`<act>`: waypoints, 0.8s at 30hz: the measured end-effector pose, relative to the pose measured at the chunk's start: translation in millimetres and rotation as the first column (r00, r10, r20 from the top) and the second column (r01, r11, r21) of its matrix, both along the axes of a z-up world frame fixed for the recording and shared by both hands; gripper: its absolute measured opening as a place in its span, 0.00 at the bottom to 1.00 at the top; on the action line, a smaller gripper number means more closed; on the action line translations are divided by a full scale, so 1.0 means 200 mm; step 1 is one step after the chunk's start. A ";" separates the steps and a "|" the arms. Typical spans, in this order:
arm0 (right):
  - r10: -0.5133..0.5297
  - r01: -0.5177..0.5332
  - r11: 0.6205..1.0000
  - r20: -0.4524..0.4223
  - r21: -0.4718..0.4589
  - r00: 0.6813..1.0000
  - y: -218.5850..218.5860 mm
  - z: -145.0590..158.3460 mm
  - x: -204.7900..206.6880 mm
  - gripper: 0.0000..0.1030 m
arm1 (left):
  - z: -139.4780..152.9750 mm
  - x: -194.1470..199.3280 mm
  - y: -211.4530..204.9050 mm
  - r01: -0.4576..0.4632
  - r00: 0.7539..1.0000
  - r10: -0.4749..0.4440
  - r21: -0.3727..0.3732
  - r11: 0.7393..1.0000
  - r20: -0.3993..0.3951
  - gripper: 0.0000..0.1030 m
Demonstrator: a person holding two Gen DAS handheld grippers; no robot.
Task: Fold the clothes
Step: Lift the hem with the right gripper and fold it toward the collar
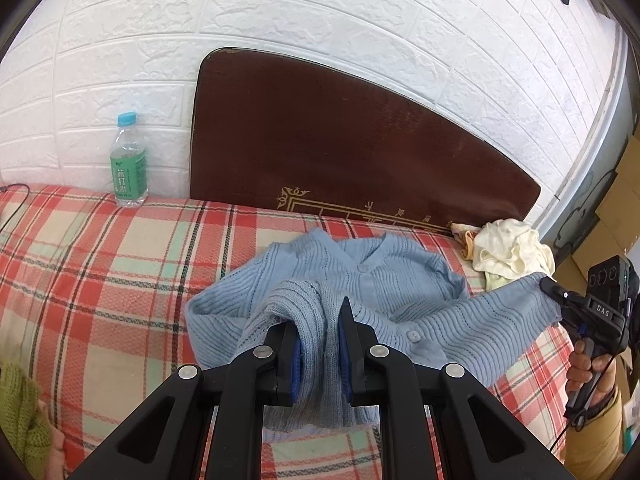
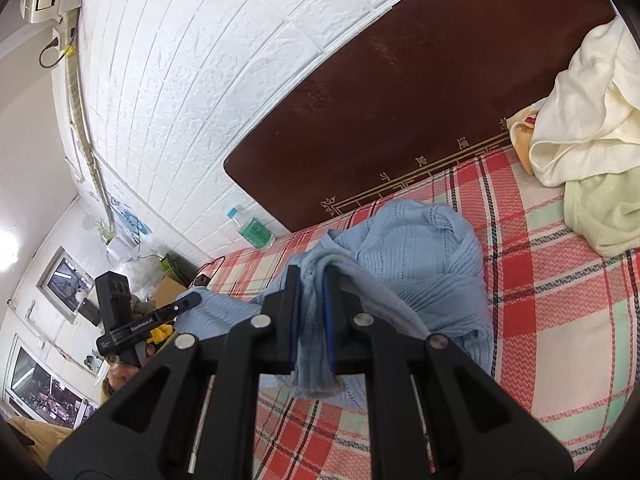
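A light blue knitted cardigan (image 1: 372,280) lies crumpled on the red plaid bed cover (image 1: 120,264), collar toward the headboard. My left gripper (image 1: 318,316) is shut on a bunched fold of its knit, lifted off the bed. In the left wrist view my right gripper (image 1: 550,286) comes in from the right edge, clamped on a stretched-out part of the same cardigan. The right wrist view shows my right gripper (image 2: 312,280) shut on a gathered strip of the cardigan (image 2: 420,248), with the left gripper (image 2: 188,302) at the left, closed on another corner.
A dark brown headboard (image 1: 340,140) leans on the white brick wall. A green-labelled water bottle (image 1: 128,160) stands on the bed at the wall. Cream and pale green clothes (image 1: 512,252) are piled at the right. Something green and knitted (image 1: 20,416) shows at the lower left.
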State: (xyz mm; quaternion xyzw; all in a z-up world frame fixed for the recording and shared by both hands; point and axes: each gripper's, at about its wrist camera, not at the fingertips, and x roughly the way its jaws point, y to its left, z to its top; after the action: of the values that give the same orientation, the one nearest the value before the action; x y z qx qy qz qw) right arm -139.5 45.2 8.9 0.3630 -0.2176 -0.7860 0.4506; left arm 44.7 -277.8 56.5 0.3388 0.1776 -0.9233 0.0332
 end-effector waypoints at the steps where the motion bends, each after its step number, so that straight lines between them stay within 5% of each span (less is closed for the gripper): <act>1: -0.003 0.003 1.000 0.002 0.004 1.000 0.00 -0.01 -0.01 0.12 | -0.01 -0.01 0.00 -0.002 1.000 0.002 -0.001 1.000 0.002 0.13; 24: -0.031 0.023 0.997 0.109 0.080 0.994 -0.10 -0.19 -0.29 0.12 | -0.16 -0.29 -0.12 -0.031 0.993 0.031 -0.006 1.000 0.114 0.14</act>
State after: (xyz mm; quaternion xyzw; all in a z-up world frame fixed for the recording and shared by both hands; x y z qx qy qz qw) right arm -197.1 25.4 -29.8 0.4203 -0.2159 -0.7788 0.4127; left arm -13.6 -301.9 25.5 0.3883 0.1786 -0.9022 0.0583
